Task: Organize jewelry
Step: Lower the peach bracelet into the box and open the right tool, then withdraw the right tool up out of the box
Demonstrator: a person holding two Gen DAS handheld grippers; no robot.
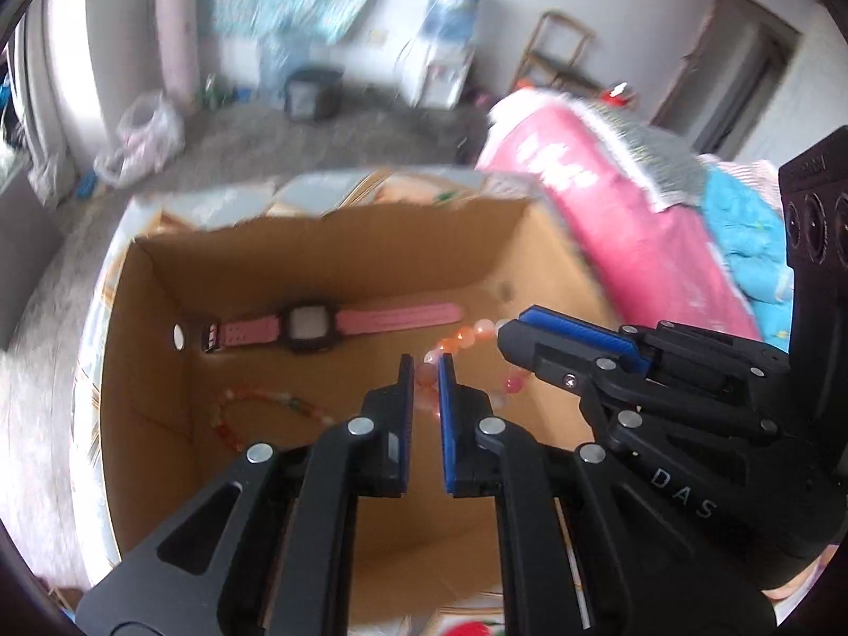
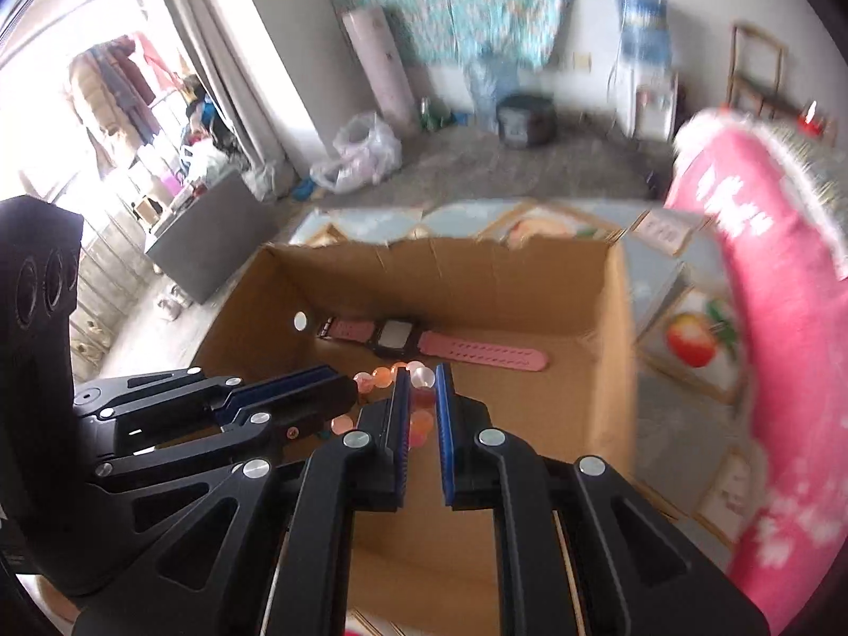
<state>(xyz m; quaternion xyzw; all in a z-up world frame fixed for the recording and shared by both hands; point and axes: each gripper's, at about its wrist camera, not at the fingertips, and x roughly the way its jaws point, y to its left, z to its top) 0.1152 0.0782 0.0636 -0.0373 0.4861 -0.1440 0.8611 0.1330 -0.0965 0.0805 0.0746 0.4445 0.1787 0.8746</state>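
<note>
I hold both grippers over an open cardboard box [image 1: 175, 286] that sits on a worktop covered with a fruit-patterned cloth [image 2: 683, 318]. My left gripper [image 1: 425, 371] has its blue-padded jaws nearly together, pinching a bead of the pink-and-orange bead bracelet [image 1: 466, 336], and my right gripper [image 2: 422, 379] is likewise almost closed on beads of the same bracelet [image 2: 418, 424]; the string of beads spans the gap between the two grippers, above the box floor. In the left wrist view my right gripper [image 1: 509, 328] comes in from the right edge with its tips touching the bead string, and in the right wrist view my left gripper [image 2: 350, 387] comes in from the left in the same way. Inside the box, against the far wall, a pink-strapped watch [image 1: 307, 326] with a dark square case lies flat, its strap stretched out along the wall. A second beaded bracelet [image 1: 265, 405], reddish with some green beads, lies on the box floor to the left of my left gripper, apart from the watch. Beyond the box on the right there is a pink quilt [image 2: 784, 350], much blurred, and farther off a grey floor with a white plastic bag [image 2: 360, 153]
</note>
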